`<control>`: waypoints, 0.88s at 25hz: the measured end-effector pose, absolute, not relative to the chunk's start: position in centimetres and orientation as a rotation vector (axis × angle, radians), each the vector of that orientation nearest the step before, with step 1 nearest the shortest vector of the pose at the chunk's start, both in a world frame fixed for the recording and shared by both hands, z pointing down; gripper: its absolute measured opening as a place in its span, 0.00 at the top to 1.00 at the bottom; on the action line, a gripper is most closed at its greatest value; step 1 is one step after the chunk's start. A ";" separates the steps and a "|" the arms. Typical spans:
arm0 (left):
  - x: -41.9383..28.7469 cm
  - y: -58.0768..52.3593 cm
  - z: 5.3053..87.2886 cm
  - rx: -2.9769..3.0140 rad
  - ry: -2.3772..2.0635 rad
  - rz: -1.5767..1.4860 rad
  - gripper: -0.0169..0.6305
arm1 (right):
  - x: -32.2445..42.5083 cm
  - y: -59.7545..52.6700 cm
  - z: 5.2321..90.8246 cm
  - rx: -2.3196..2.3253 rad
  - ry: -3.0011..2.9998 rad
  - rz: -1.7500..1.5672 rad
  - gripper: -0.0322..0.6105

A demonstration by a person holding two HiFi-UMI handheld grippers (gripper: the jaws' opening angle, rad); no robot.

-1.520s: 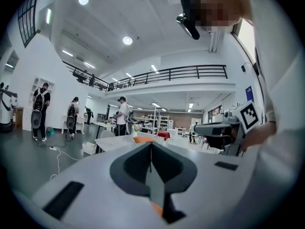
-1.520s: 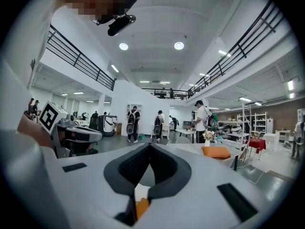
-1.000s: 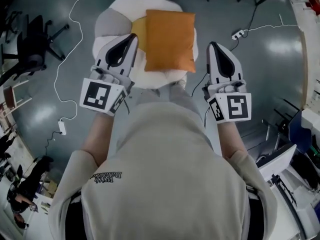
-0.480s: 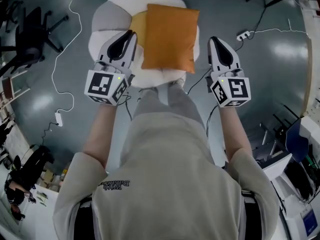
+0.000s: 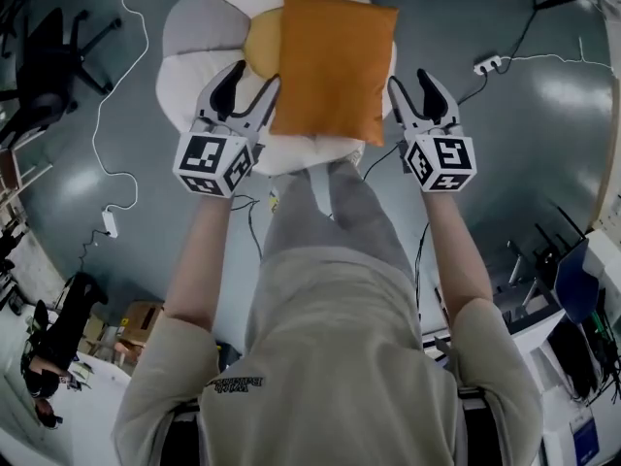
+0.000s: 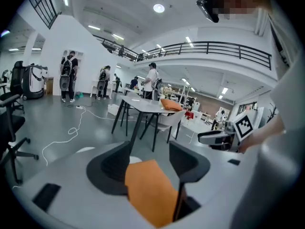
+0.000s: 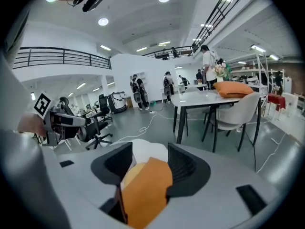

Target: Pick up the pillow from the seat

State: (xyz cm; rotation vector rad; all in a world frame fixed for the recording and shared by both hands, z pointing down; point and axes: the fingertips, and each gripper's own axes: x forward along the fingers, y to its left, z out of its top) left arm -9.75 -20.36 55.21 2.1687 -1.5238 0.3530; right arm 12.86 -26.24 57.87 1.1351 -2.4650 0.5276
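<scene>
Head view: orange pillow (image 5: 333, 66) is lying on the round white-and-grey seat (image 5: 194, 37), partly covering a yellow cushion (image 5: 258, 42). Left gripper (image 5: 250, 87) is sitting at the pillow's left edge, right gripper (image 5: 415, 90) at its right edge. Gripper views: both sets of jaws are opening, each with an orange pillow edge lying between them, pads not clamping it. A white power strip (image 5: 487, 64) is lying on the grey floor (image 5: 505, 163) right of the seat.

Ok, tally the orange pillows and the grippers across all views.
Orange pillows: 2, the pillow on the seat and another pillow on a table
Grippers: 2, left gripper and right gripper, both jaws opening around the seat's pillow
Total: 4
</scene>
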 end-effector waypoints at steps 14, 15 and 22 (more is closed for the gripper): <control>-11.6 -23.3 79.2 1.976 -1.424 0.337 0.51 | 13.5 -28.3 83.8 0.993 -2.238 0.640 0.42; -11.6 -23.4 81.3 1.961 -1.415 0.361 0.50 | 13.7 -28.4 85.9 0.986 -2.217 0.643 0.42; -11.1 -20.9 95.2 1.826 -1.273 0.466 0.48 | 15.4 -27.7 96.7 1.036 -2.116 0.821 0.34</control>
